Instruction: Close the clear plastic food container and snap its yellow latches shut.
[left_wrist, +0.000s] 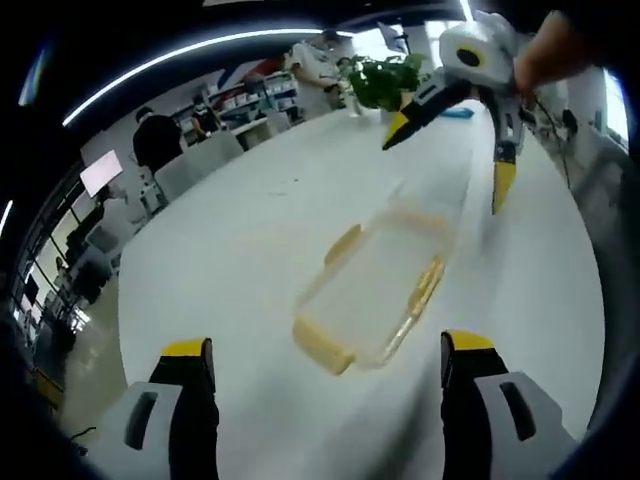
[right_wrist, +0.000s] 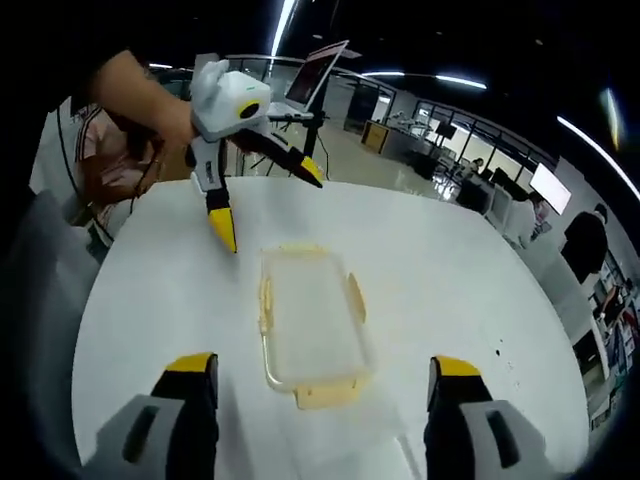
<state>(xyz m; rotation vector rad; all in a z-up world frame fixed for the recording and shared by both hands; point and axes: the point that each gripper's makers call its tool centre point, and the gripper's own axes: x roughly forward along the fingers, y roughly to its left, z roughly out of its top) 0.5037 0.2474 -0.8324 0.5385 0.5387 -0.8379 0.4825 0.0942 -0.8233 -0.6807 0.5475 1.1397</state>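
A clear plastic food container (left_wrist: 385, 285) (right_wrist: 312, 320) lies on the white round table (left_wrist: 250, 270) (right_wrist: 150, 300), its lid on top and its yellow latches (left_wrist: 322, 345) (right_wrist: 327, 395) sticking out along the sides. My left gripper (left_wrist: 325, 355) (right_wrist: 265, 205) stands open, its yellow-tipped fingers wide apart just short of the near end of the container. My right gripper (right_wrist: 315, 370) (left_wrist: 450, 165) is open too, hovering above the opposite end. Neither gripper touches the container.
A green plant (left_wrist: 385, 80) stands at the far table edge in the left gripper view. Several people (left_wrist: 158, 140) and desks are behind it. A laptop on a stand (right_wrist: 312, 75) and a seated person's arm (right_wrist: 120, 90) lie beyond the table in the right gripper view.
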